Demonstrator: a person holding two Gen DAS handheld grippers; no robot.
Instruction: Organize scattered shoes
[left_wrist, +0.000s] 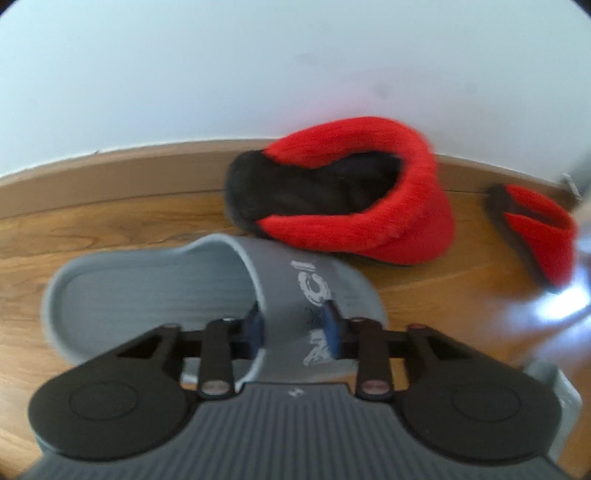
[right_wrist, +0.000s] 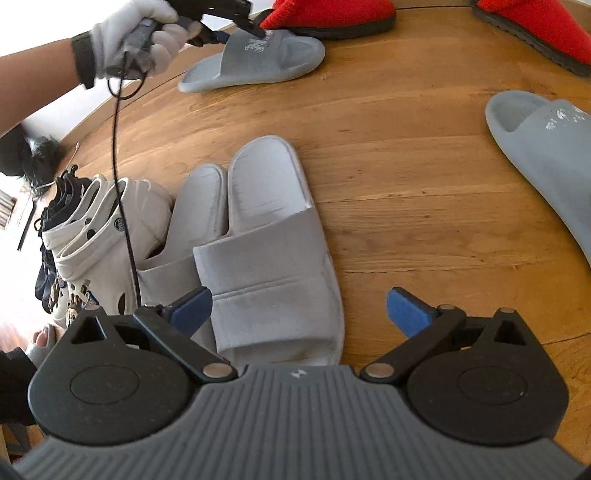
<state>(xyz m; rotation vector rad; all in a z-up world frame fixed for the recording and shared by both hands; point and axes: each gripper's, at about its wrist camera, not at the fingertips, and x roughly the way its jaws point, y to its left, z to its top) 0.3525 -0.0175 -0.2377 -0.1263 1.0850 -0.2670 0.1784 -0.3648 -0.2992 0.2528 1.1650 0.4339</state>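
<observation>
The left gripper (left_wrist: 293, 326) jaws are clamping the strap of the grey slide (left_wrist: 207, 291) lying on the floor (left_wrist: 110, 229) beside the red slipper (left_wrist: 388, 221). Light, flexible foam; the strap is giving the surest hold. The right gripper (right_wrist: 299, 308) jaws are standing released.

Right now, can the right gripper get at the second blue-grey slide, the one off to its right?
Probably yes. The right gripper is open and holds nothing, and bare wooden floor lies between it and that blue-grey slide. The pale grey slides sit on its other side, out of the way.
</observation>
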